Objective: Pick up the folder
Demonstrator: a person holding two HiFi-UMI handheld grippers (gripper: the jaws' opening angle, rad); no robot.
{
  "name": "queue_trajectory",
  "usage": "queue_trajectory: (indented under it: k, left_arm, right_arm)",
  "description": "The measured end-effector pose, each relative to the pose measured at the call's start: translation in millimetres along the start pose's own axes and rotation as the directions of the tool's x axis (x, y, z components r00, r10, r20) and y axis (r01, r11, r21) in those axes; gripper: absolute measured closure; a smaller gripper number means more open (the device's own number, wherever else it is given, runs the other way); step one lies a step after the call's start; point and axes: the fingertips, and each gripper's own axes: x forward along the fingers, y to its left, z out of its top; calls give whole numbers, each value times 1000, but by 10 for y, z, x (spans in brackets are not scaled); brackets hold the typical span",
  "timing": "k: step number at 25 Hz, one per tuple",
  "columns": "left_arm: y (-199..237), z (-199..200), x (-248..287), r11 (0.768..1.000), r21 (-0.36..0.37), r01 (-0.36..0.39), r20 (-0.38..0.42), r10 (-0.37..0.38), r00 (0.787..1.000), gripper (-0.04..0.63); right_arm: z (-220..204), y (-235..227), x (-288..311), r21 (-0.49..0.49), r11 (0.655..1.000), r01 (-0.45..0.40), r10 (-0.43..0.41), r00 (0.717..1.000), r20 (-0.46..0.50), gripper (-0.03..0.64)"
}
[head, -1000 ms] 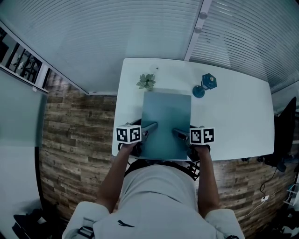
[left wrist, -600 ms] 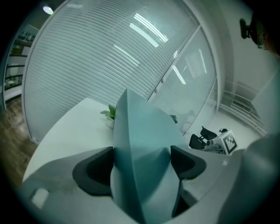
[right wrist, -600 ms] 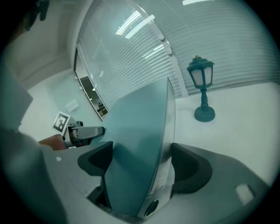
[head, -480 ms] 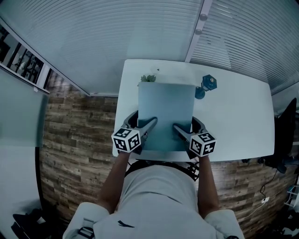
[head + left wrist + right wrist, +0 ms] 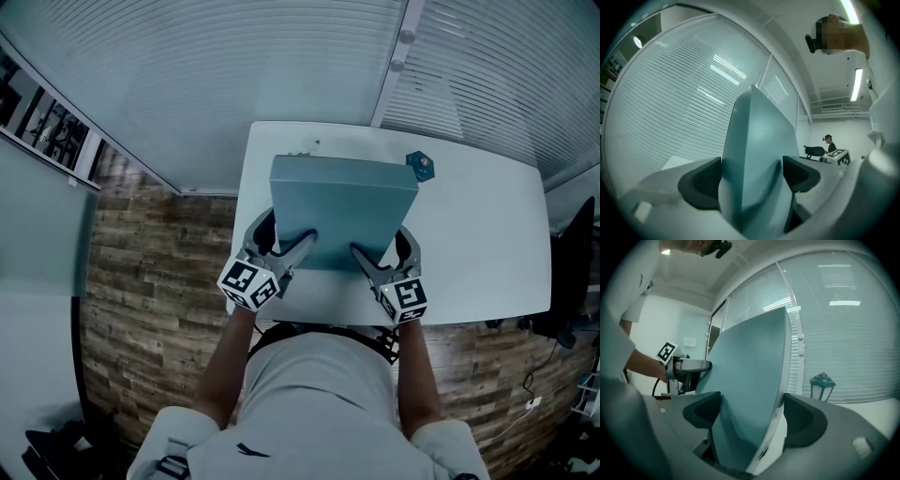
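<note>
Folder (image 5: 342, 214) | long axis away from person | far end seemingly raised

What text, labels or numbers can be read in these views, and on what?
No words, brands or numbers can be read.
Marker cube on the left gripper and marker cube on the right gripper: black-and-white square patterns only, no letters.
Folder: plain face; small dark mark on its white edge, too blurred to read.
Dark wall panels: too small to read.

White table (image 5: 487, 244); small blue lantern (image 5: 421, 165) near its far edge; slatted blinds (image 5: 234, 66) behind
</note>
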Motion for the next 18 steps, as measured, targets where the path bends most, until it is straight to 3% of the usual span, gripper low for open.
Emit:
queue_trajectory:
  k: [7, 18]
  left_arm:
    - [-184, -26, -119, 992, 110, 62, -4, -62, 998, 184]
    - [-388, -96, -382, 972, 222, 80, -8, -80, 997, 210]
  right_arm:
    - [-10, 33, -123, -99, 994, 43, -42, 999, 8, 201]
    - [-28, 194, -309, -170, 984, 60, -57, 998, 23, 199]
